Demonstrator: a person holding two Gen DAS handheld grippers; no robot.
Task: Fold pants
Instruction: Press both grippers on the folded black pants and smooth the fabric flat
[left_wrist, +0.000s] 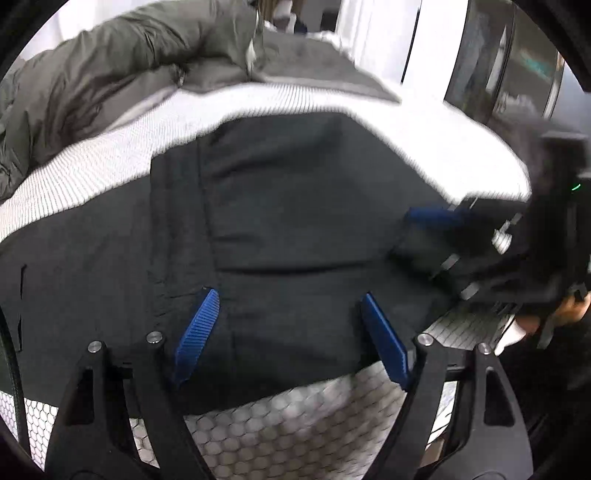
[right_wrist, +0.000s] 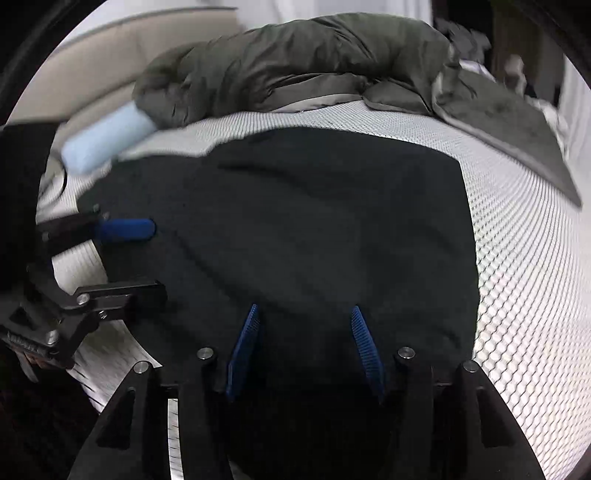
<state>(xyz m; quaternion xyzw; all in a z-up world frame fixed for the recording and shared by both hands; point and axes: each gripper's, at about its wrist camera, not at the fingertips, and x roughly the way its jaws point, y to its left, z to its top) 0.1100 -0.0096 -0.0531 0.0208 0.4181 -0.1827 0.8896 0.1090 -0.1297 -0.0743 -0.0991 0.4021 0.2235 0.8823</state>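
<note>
We are hovering both grippers, left (left_wrist: 288, 314) and right (right_wrist: 303, 332), fingers apart and empty, over soft, limp pants (right_wrist: 314, 221); pinching an edge looks best

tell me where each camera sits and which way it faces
Left wrist: on the left gripper, angled down at the folded black fabric pants on the white honeycomb-patterned mattress; open blue pads, right gripper and a hand show at the right edge.
Right wrist: on the right gripper, angled down at the same pants; left gripper enters from the left.
Shared: pants, mattress, olive puffy jacket.
</note>
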